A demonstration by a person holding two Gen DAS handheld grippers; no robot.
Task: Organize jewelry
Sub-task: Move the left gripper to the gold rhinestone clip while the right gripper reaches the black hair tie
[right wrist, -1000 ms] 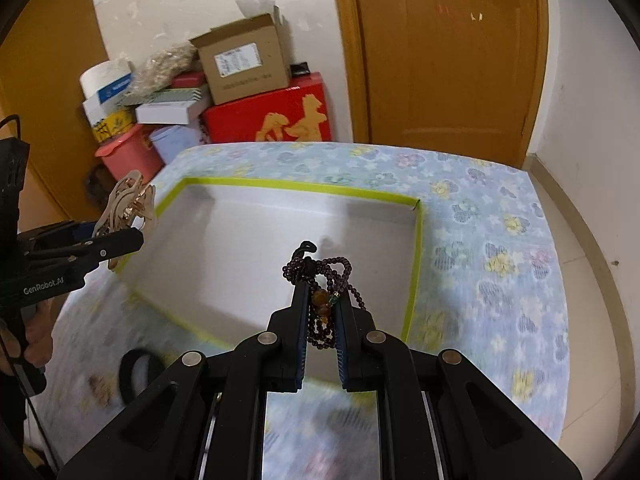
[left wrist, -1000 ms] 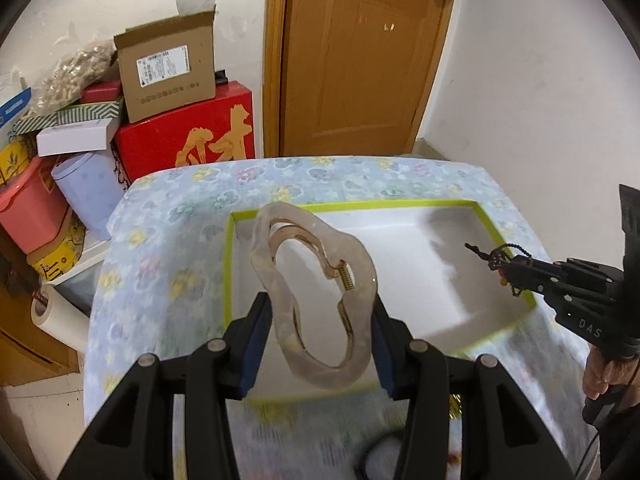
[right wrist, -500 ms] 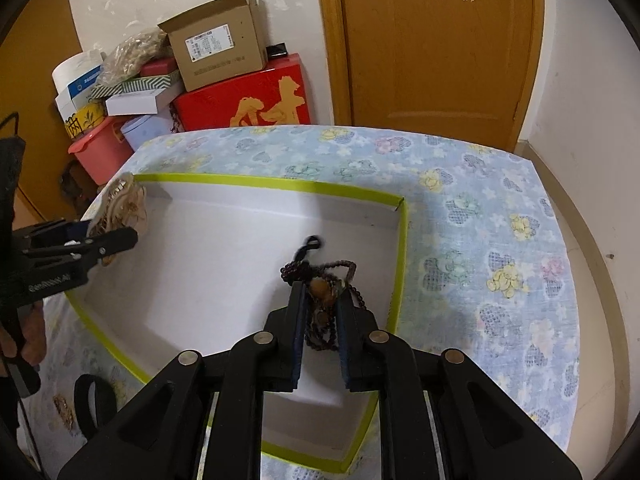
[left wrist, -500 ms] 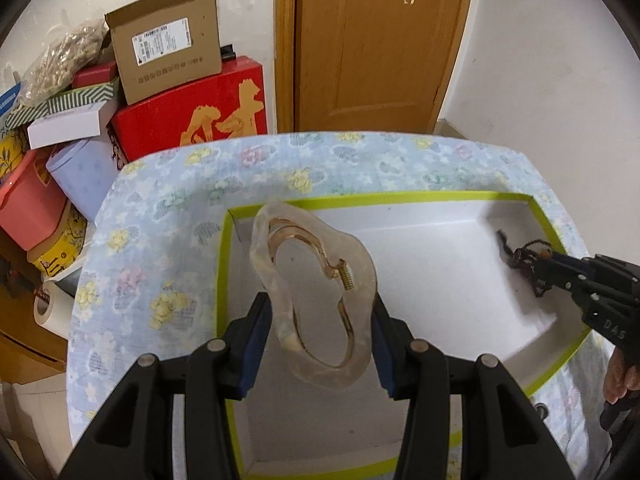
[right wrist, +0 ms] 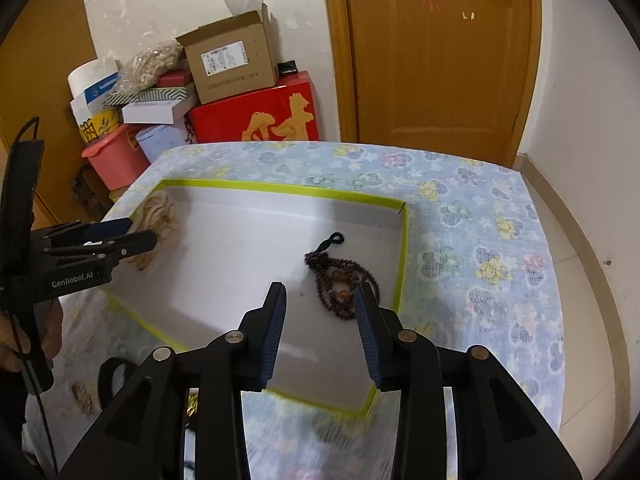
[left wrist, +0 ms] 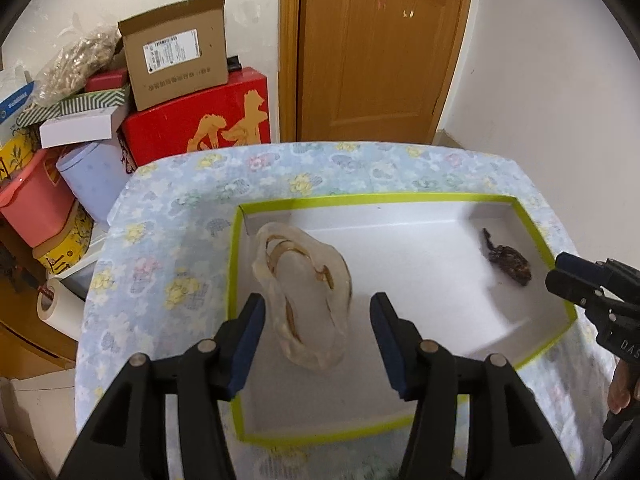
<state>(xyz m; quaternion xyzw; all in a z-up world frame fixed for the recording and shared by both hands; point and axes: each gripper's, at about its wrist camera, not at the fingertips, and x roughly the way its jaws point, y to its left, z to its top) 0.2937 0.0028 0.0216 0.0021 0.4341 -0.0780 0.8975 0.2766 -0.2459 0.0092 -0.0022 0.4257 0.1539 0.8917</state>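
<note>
While both sets of jaws were opening, I judged the release right: let each piece drop clear, then lift straight up. My left gripper [left wrist: 316, 334] stood wide, the pale hair claw [left wrist: 304, 296] loose between its pads near the white tray's [left wrist: 400, 240] left wall. My right gripper [right wrist: 320, 332] held nothing; the dark bead string [right wrist: 340, 280] lay on the tray floor by the right wall. Between them the tray floor was bare, and the green rim sat close under both grippers.

A floral-clothed table [right wrist: 472, 216] carries a green-rimmed white tray [right wrist: 280, 189].
</note>
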